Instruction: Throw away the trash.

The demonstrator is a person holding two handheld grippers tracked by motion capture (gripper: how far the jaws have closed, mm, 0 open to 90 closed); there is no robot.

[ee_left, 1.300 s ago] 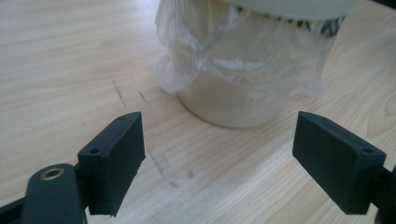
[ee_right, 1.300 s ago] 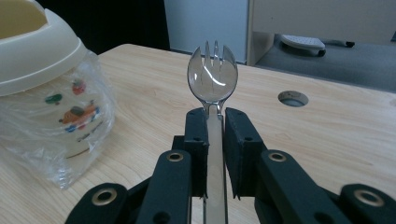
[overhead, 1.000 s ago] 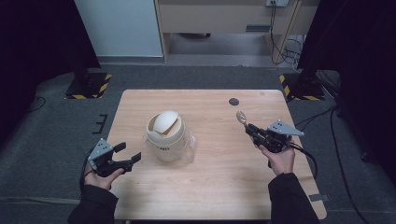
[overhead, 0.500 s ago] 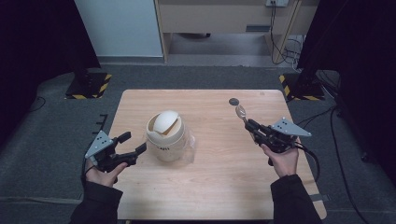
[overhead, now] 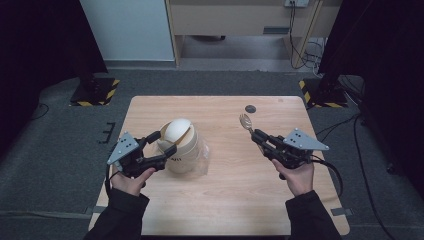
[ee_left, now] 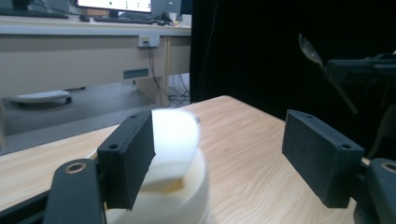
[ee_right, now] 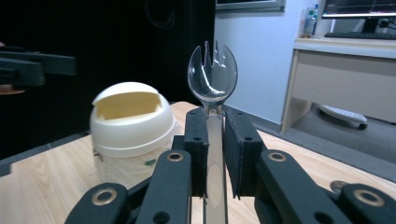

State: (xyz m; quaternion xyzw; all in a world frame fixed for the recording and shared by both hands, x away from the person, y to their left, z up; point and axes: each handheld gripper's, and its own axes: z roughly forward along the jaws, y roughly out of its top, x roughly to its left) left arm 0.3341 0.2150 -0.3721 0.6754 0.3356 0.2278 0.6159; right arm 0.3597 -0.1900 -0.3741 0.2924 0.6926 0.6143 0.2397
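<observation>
My right tool (ee_right: 214, 154) is clamped on a clear plastic spork (ee_right: 212, 79), bowl upward. My left tool (overhead: 167, 144), jaws apart, sits against the domed cream bin (overhead: 181, 145), whose flap (ee_right: 124, 104) hides its contents. The bin stands on the desk (overhead: 240, 200), well left of the spork.

Left gripper (overhead: 159, 148): black body, grey three-cornered plate on top with small dark holes; black cable looping below the hand. Fingers (ee_left: 127, 158): flat black rectangular blocks with screw holes at the corners, mounted on black link arms with round metal-ringed pivots.

Right gripper (overhead: 259, 137): same black build, grey three-cornered plate, black cable curling off behind.

Person: dark long sleeves (overhead: 120, 218) on both forearms, ending at the wrists.
</observation>
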